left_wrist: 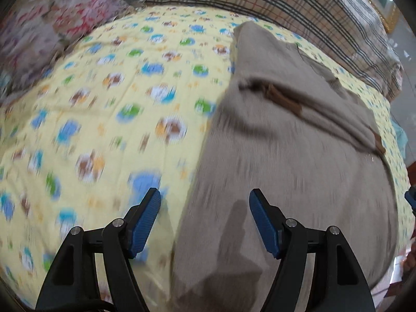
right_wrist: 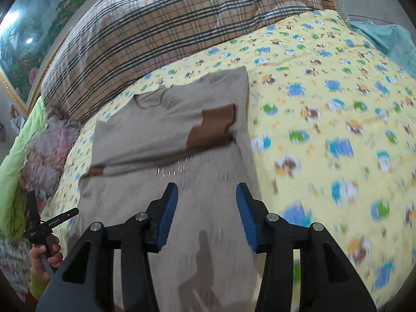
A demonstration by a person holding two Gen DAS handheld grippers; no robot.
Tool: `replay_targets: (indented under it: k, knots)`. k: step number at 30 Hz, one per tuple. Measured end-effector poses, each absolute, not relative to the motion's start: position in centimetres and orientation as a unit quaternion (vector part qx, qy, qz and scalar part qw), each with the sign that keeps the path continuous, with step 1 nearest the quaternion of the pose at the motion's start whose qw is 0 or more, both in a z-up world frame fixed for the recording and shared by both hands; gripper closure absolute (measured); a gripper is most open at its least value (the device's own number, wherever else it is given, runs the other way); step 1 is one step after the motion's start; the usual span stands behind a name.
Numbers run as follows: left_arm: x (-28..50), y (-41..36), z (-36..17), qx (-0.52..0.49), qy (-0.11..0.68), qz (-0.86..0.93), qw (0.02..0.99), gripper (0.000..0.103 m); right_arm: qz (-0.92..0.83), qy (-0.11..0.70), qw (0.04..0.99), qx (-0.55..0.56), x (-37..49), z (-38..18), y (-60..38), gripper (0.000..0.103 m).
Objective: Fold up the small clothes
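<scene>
A beige garment (left_wrist: 299, 156) with brown trim lies partly folded on the yellow cartoon-print blanket (left_wrist: 104, 104). My left gripper (left_wrist: 205, 195) hangs open above the garment's left edge, nothing between its blue pads. In the right wrist view the same beige garment (right_wrist: 169, 135) shows a brown patch and a fold across its middle. My right gripper (right_wrist: 206, 189) is open over the garment's near right part, with no cloth between its pads. The other gripper (right_wrist: 49, 223), held by a hand (right_wrist: 44, 257), shows at the left edge of that view.
A plaid blanket (right_wrist: 156, 26) is heaped behind the yellow blanket (right_wrist: 325, 91). A floral quilt (left_wrist: 52, 26) lies at the far left, a green cloth (right_wrist: 15, 156) beside it, and a teal cloth (right_wrist: 384, 41) at the far right.
</scene>
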State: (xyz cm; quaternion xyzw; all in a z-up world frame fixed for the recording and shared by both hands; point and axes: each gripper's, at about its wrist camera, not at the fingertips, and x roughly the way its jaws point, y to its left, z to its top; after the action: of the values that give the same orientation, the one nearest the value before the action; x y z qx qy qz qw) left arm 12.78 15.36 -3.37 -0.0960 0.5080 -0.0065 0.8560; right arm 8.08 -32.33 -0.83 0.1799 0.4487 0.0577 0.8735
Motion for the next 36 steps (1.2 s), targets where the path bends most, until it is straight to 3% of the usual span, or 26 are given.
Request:
replay_targets:
  k: [9, 23, 25, 27, 31, 32, 34, 35, 36]
  knots:
    - [5.2, 16.5, -3.2, -0.121, 0.511, -0.059, 0.849, 0.024, 0.072, 0.459, 0.861, 0.205, 1.2, -2.5, -33.2, 0.055]
    - [-1.0, 14.5, -4.0, -0.142, 0.511, -0.141, 0.836, 0.026, 0.154, 0.486, 0.831, 0.223, -6.9, -5.6, -33.4, 0.055]
    - [-1.2, 14.4, -3.9, -0.143, 0.508, -0.141, 0.838, 0.031, 0.163, 0.490, 0.824, 0.232, -8.0, -6.3, -33.5, 0.054]
    - [-1.1, 14.6, -4.1, -0.143, 0.506, -0.132, 0.840, 0.047, 0.169, 0.496, 0.817, 0.238, -8.5, -7.0, -33.5, 0.054]
    - [-0.9, 15.2, -4.2, -0.148, 0.503, -0.131, 0.841, 0.060, 0.187, 0.505, 0.806, 0.244, -8.9, -8.7, -31.9, 0.054]
    - [-1.0, 15.3, -4.2, -0.146, 0.503, -0.131, 0.842, 0.067, 0.192, 0.504, 0.806, 0.245, -8.9, -8.9, -31.4, 0.054]
    - [-1.0, 15.5, -4.2, -0.142, 0.503, -0.132, 0.842, 0.090, 0.199, 0.491, 0.812, 0.244, -8.8, -9.1, -30.4, 0.051]
    - [-1.0, 15.6, -4.1, -0.144, 0.504, -0.133, 0.841, 0.094, 0.205, 0.483, 0.816, 0.241, -8.9, -9.0, -30.0, 0.051]
    - [-1.1, 15.8, -4.0, -0.148, 0.502, -0.137, 0.841, 0.094, 0.212, 0.475, 0.821, 0.236, -8.9, -8.7, -29.8, 0.060]
